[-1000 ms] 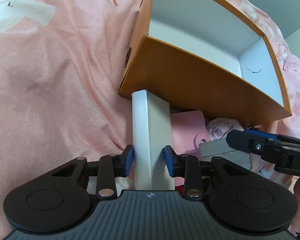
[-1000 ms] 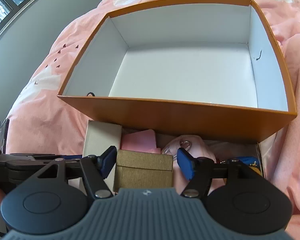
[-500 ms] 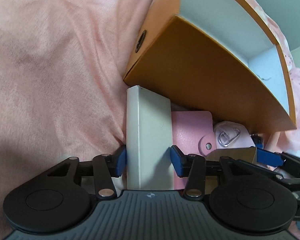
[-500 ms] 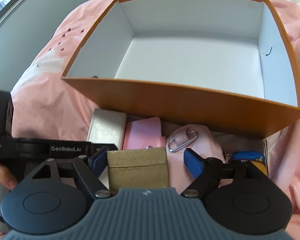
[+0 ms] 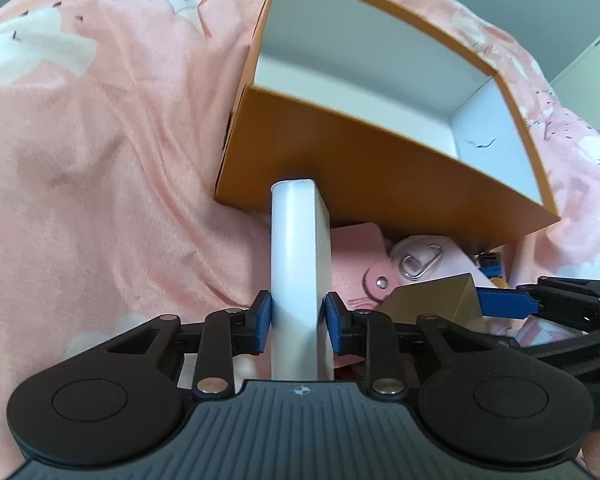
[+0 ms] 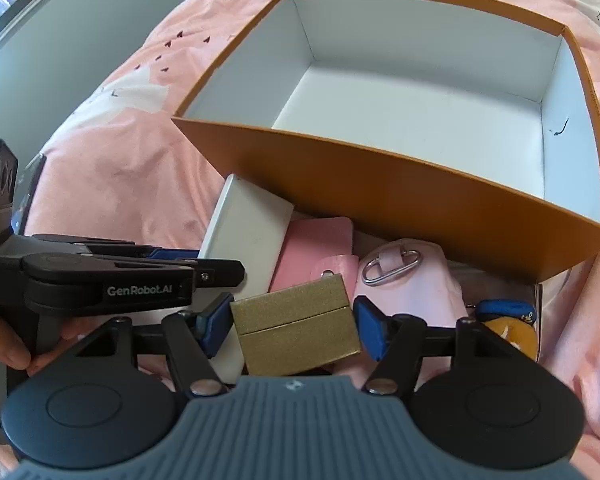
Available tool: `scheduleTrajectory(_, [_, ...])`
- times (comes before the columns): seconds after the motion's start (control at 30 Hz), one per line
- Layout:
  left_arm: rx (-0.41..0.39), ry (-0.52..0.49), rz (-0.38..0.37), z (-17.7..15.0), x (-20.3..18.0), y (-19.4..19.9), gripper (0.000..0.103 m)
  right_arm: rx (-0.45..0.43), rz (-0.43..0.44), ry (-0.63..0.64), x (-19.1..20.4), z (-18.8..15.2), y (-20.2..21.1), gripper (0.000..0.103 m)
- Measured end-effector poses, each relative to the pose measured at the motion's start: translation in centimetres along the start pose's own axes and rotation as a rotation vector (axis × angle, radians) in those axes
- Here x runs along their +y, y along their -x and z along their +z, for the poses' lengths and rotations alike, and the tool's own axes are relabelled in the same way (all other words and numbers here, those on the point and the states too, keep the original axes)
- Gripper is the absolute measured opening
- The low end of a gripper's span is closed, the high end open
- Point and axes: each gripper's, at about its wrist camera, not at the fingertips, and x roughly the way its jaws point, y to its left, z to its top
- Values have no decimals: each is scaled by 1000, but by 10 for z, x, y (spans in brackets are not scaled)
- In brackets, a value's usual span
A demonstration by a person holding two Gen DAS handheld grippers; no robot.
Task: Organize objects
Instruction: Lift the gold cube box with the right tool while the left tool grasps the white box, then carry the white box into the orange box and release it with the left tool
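Note:
My left gripper (image 5: 298, 316) is shut on a white box (image 5: 298, 264), lifted and tilted on edge in front of the orange box (image 5: 360, 160). The white box also shows in the right wrist view (image 6: 248, 228). My right gripper (image 6: 294, 322) is shut on a small gold box (image 6: 296, 324), held tilted above the pile; it shows in the left wrist view (image 5: 436, 300) too. The orange box (image 6: 380, 184) has a white, empty inside and stands just beyond both grippers.
A pink wallet (image 6: 316, 248), a pale pink pouch with a metal clip (image 6: 392, 268) and a blue and orange item (image 6: 508, 320) lie in front of the orange box. All rest on a pink bedspread (image 5: 100, 160). A grey wall lies beyond.
Both grippers have closed on their boxes and lifted them. The white box has turned onto its edge. The gold box has tilted.

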Motion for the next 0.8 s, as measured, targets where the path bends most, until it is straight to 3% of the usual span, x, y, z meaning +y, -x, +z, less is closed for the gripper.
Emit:
scheduleTrajectory(0.53, [-222,-158,-39,5,-41,66,30,-204,-4,-27,-10,12,70,66])
scheduleTrajectory(0.8, [-293,-165,-94,21,-53,86,30,-294,6,-4,-6,35,94,66])
